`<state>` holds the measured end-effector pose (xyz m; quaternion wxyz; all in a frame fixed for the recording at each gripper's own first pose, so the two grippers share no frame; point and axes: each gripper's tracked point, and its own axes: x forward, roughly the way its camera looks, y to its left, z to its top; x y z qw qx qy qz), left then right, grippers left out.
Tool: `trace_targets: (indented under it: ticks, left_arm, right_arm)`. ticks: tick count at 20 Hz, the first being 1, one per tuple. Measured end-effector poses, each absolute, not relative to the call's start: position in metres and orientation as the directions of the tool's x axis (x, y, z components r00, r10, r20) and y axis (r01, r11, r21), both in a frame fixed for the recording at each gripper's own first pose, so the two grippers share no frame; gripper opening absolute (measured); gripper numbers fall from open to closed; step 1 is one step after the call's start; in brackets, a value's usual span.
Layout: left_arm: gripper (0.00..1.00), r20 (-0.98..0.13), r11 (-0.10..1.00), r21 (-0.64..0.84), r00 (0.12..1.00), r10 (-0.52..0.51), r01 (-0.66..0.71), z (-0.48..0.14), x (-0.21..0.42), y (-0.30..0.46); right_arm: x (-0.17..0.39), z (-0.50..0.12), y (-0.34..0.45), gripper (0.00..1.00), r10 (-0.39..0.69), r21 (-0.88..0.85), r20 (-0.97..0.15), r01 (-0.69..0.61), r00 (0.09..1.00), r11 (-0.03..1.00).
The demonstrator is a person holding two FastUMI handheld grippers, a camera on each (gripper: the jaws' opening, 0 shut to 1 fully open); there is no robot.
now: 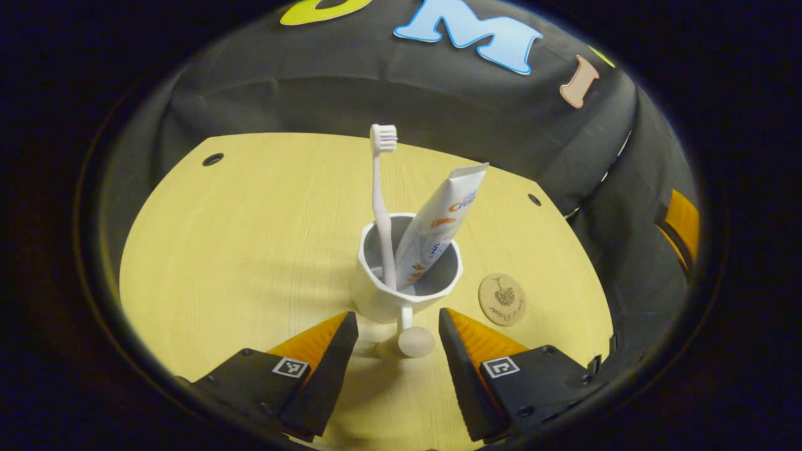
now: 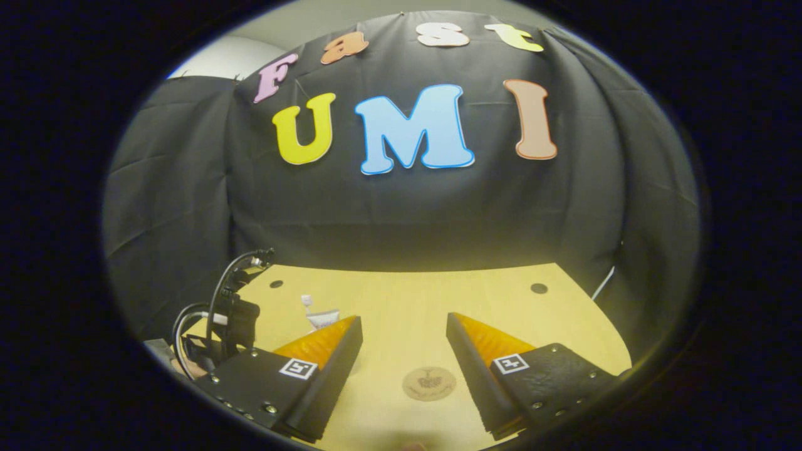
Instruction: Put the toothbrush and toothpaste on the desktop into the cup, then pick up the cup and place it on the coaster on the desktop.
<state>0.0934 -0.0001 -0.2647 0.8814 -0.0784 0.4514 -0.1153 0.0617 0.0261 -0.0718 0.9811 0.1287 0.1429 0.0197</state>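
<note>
toothbrush [image 1: 382,207] stands upright in cup [image 1: 406,282], toothpaste [image 1: 438,222] leaning right.

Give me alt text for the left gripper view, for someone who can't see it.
A white cup stands on a pale wooden desktop, holding an upright toothbrush and a leaning toothpaste tube. The left gripper is open, its fingers either side of the cup's knobbed handle. A round coaster lies just right of the cup.
</note>
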Motion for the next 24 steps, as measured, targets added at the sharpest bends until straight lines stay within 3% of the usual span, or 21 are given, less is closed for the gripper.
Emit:
trace_targets:
  ticks: [1,2,4,5,7,8,9,11,14,15,19,24]
  left_arm:
    - [0.78,-0.788,0.965,-0.229,0.558,-0.262,0.131,-0.268,0.095,0.000]
    - [0.77,-0.797,0.968,-0.215,0.549,-0.253,0.133,-0.272,0.097,0.001]
    - [0.87,-0.810,0.965,-0.218,0.525,-0.261,0.145,-0.278,0.097,-0.005]
    - [0.74,-0.814,0.966,-0.211,0.520,-0.257,0.147,-0.279,0.097,-0.004]
    - [0.65,-0.823,0.970,-0.188,0.514,-0.242,0.155,-0.280,0.098,-0.003]
    - [0.70,-0.825,0.973,-0.171,0.517,-0.229,0.157,-0.280,0.100,-0.001]
    - [0.65,-0.828,0.972,-0.171,0.511,-0.229,0.160,-0.282,0.100,-0.002]
    - [0.67,-0.837,0.973,-0.164,0.499,-0.226,0.165,-0.286,0.099,-0.004]
    - [0.43,-0.842,0.975,-0.141,0.497,-0.210,0.174,-0.289,0.100,-0.003]
    - [0.44,-0.843,0.976,-0.123,0.501,-0.197,0.177,-0.289,0.100,-0.002]
    - [0.31,-0.840,0.973,-0.011,0.525,-0.133,0.229,-0.288,0.103,0.004]
    - [0.24,-0.821,0.977,-0.011,0.556,-0.129,0.212,-0.289,0.104,0.001]
  right_arm:
    - [0.057,-0.076,0.021,0.87,0.062,0.259,-0.288,0.015,0.956,0.966]
    - [0.053,-0.078,0.015,0.87,0.051,0.263,-0.296,0.030,0.954,0.964]
    - [0.044,-0.084,0.008,0.87,0.032,0.270,-0.311,0.056,0.950,0.961]
    - [0.040,-0.086,0.004,0.87,0.022,0.270,-0.319,0.069,0.948,0.960]
    - [0.032,-0.092,-0.001,0.87,0.007,0.270,-0.334,0.089,0.943,0.959]
    - [0.029,-0.094,-0.003,0.87,0.002,0.272,-0.341,0.097,0.940,0.957]
    - [0.026,-0.097,-0.005,0.87,-0.003,0.272,-0.348,0.104,0.938,0.957]
    - [0.021,-0.102,-0.008,0.87,-0.013,0.270,-0.362,0.119,0.932,0.956]
    - [0.014,-0.106,-0.012,0.87,-0.025,0.267,-0.379,0.136,0.925,0.954]
    - [0.012,-0.108,-0.013,0.87,-0.029,0.265,-0.382,0.140,0.924,0.954]
    - [0.011,-0.111,-0.017,0.87,-0.037,0.268,-0.390,0.152,0.920,0.951]
    - [0.011,-0.113,-0.018,0.87,-0.034,0.276,-0.394,0.154,0.918,0.949]
